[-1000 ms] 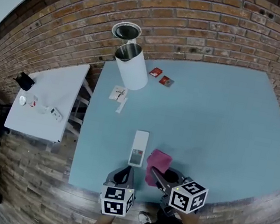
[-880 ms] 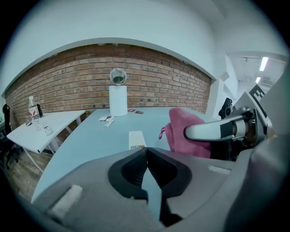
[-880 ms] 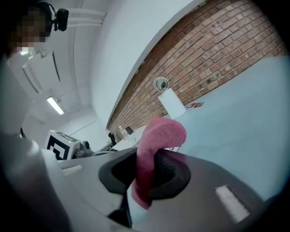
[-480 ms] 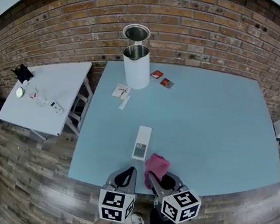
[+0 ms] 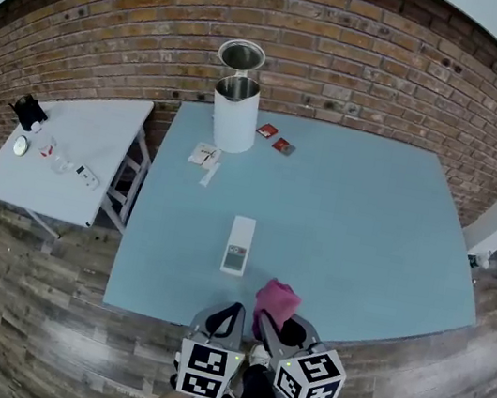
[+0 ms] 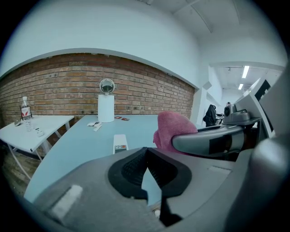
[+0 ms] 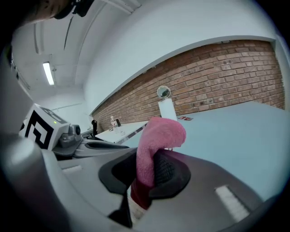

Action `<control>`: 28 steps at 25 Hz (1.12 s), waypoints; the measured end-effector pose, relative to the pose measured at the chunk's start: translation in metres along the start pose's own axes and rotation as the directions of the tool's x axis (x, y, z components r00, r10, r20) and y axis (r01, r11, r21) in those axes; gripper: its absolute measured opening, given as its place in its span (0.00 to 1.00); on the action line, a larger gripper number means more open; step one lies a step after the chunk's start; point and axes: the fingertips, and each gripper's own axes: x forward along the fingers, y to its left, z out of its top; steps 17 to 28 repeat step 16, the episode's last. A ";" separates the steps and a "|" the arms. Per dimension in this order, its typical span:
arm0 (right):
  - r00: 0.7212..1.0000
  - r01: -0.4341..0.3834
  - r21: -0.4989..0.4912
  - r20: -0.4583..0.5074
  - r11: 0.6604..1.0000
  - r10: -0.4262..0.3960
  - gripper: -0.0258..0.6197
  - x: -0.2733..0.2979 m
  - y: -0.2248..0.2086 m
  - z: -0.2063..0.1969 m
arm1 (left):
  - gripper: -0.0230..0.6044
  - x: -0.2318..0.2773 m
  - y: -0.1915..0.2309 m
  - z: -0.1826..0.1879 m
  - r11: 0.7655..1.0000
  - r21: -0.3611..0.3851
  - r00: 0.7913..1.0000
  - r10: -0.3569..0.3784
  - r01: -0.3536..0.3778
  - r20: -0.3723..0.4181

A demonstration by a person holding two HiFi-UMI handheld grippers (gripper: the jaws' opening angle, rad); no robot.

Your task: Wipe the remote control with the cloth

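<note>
A white remote control (image 5: 238, 245) lies flat on the blue table (image 5: 359, 222), near its front edge; it also shows in the left gripper view as the remote control (image 6: 119, 142). My right gripper (image 5: 277, 320) is shut on a pink cloth (image 5: 276, 299), which bunches up above its jaws as the cloth (image 7: 156, 142) in the right gripper view. My left gripper (image 5: 226, 315) is shut with nothing between its pads, just left of the right one and short of the remote. Both hang at the table's front edge.
A white cylinder (image 5: 235, 113) with a round metal top stands at the table's back left. Small red packets (image 5: 274, 138) and papers (image 5: 204, 156) lie near it. A small white side table (image 5: 65, 159) with a bottle and oddments stands to the left, before a brick wall.
Both grippers have drawn back toward me and risen a little, the pink cloth coming with the right one. The remote has stayed where it lay.
</note>
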 end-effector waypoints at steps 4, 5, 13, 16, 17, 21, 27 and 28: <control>1.000 0.014 0.000 -0.004 1.000 -0.014 0.14 -0.007 0.001 -0.005 | 0.03 -0.004 -0.006 -0.005 1.000 0.002 1.000 -0.008 0.008 -0.005; 1.000 0.014 0.000 -0.005 1.000 -0.014 0.14 -0.007 0.002 -0.006 | 0.03 -0.006 -0.007 -0.005 1.000 0.002 1.000 -0.009 0.009 -0.004; 1.000 -0.004 -0.011 -0.013 1.000 0.004 0.14 -0.007 0.014 -0.011 | 0.03 -0.016 -0.002 -0.011 1.000 0.003 1.000 0.012 -0.012 -0.011; 1.000 -0.006 -0.013 -0.011 1.000 0.006 0.14 -0.008 0.018 -0.012 | 0.03 -0.020 -0.001 -0.014 1.000 0.002 1.000 0.015 -0.015 -0.014; 1.000 -0.006 -0.013 -0.011 1.000 0.006 0.14 -0.008 0.018 -0.012 | 0.03 -0.020 -0.001 -0.014 1.000 0.002 1.000 0.015 -0.015 -0.014; 1.000 -0.006 -0.013 -0.011 1.000 0.006 0.14 -0.008 0.018 -0.012 | 0.03 -0.020 -0.001 -0.014 1.000 0.002 1.000 0.015 -0.015 -0.014; 1.000 -0.006 -0.013 -0.011 1.000 0.006 0.14 -0.008 0.018 -0.012 | 0.03 -0.020 -0.001 -0.014 1.000 0.002 1.000 0.015 -0.015 -0.014; 1.000 -0.006 -0.013 -0.011 1.000 0.006 0.14 -0.008 0.018 -0.012 | 0.03 -0.020 -0.001 -0.014 1.000 0.002 1.000 0.015 -0.015 -0.014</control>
